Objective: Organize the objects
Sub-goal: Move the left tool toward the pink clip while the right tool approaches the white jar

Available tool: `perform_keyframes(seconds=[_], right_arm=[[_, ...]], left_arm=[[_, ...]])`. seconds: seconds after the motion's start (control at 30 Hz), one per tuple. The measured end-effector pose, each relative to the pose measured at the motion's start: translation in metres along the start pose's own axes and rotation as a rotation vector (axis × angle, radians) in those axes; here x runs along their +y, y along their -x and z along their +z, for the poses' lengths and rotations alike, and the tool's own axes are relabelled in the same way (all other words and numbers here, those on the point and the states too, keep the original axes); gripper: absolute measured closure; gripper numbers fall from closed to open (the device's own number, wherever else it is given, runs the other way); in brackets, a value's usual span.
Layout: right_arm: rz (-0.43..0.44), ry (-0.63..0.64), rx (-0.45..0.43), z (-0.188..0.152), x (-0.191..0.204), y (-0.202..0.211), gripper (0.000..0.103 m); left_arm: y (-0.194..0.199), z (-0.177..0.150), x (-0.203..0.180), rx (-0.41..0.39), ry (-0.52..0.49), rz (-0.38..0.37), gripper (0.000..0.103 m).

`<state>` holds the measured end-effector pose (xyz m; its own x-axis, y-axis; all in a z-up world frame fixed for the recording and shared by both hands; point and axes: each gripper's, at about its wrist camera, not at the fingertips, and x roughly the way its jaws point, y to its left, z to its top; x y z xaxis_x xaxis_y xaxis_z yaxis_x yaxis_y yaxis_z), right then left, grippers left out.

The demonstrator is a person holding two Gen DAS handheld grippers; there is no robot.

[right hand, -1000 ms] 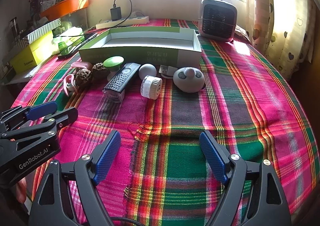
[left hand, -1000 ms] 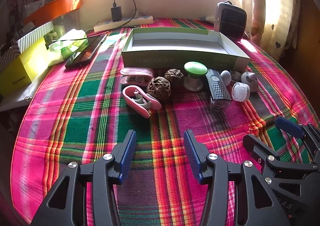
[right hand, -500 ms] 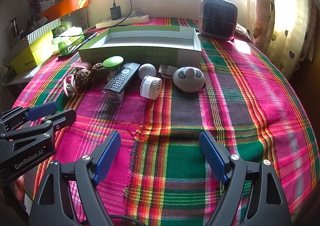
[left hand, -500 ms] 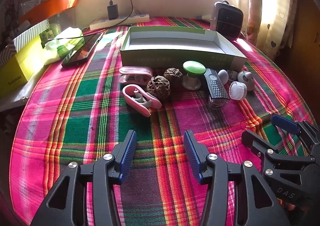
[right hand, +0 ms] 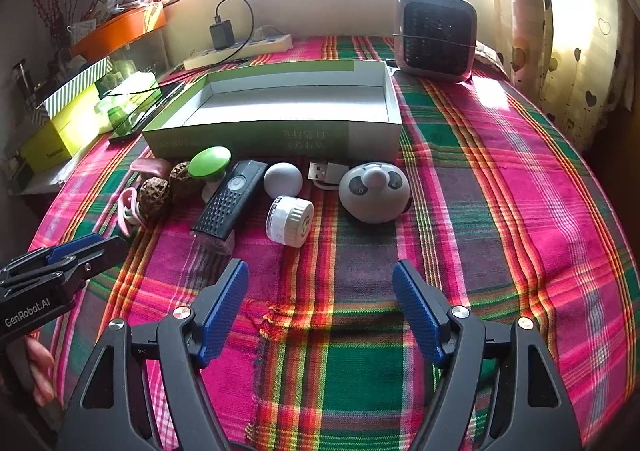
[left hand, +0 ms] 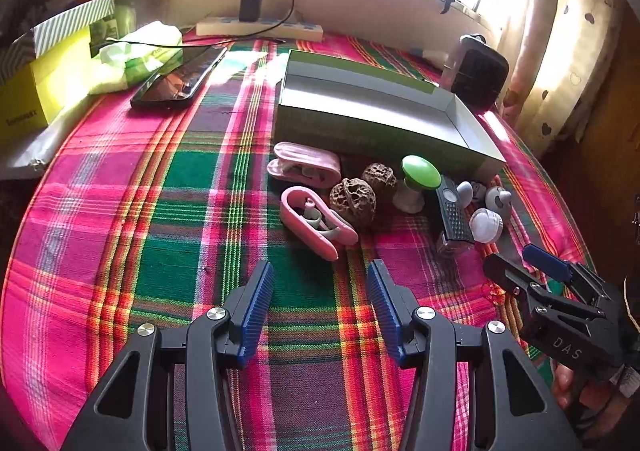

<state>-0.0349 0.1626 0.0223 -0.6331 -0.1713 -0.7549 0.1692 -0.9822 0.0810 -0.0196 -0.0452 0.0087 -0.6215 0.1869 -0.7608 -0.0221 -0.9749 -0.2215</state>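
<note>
While both claws gape empty, left claw (left hand: 320, 305), right claw (right hand: 320, 307), two walnuts (left hand: 354, 201), two pink clips (left hand: 316, 223), one box (right hand: 280, 103).

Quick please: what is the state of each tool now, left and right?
Left tool: open, holding nothing, above the cloth.
Right tool: open, holding nothing, above the cloth.

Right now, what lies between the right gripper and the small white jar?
Only bare plaid cloth separates the right gripper from the white jar; the right wrist view shows this.
</note>
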Motion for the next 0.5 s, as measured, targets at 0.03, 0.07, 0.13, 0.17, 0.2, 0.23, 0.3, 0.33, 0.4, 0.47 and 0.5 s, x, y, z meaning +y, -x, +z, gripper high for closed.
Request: perform_keyframes(seconds=[0.03,0.07,0.13,0.17,0.2,0.23,0.3,0.33,0.4,0.47,0.5], right_arm=[[0.007,0.000,0.001,0.001,0.001,-0.002,0.028],[0.011,0.001,0.003,0.003,0.001,-0.003,0.028],[0.017,0.004,0.008,0.004,0.003,-0.006,0.028],[0.019,0.008,0.011,0.005,0.004,-0.008,0.029],[0.019,0.012,0.011,0.006,0.005,-0.009,0.031],[0.018,0.017,0.013,0.007,0.005,-0.010,0.032],[0.012,0.020,0.018,0.009,0.005,-0.013,0.033],[0.010,0.019,0.019,0.011,0.005,-0.015,0.034],[0.014,0.019,0.021,0.013,0.004,-0.017,0.037],[0.017,0.022,0.023,0.014,0.004,-0.018,0.038],[0.021,0.021,0.024,0.015,0.004,-0.018,0.040]], left_arm=[[0.000,0.002,0.000,0.000,0.006,-0.002,0.055],[-0.001,0.004,0.001,-0.001,0.013,-0.004,0.055],[-0.003,0.009,-0.001,-0.002,0.015,-0.003,0.055],[-0.005,0.010,-0.001,0.001,0.012,0.002,0.055],[-0.007,0.012,-0.001,0.009,0.010,0.007,0.055],[-0.010,0.012,-0.001,0.016,0.010,0.010,0.055],[-0.012,0.014,-0.002,0.015,0.001,0.019,0.055],[-0.013,0.016,-0.003,0.016,-0.001,0.024,0.055],[-0.015,0.018,-0.003,0.019,0.000,0.029,0.055],[-0.016,0.019,-0.003,0.019,-0.010,0.045,0.055],[-0.016,0.020,-0.003,0.019,-0.013,0.048,0.055]])
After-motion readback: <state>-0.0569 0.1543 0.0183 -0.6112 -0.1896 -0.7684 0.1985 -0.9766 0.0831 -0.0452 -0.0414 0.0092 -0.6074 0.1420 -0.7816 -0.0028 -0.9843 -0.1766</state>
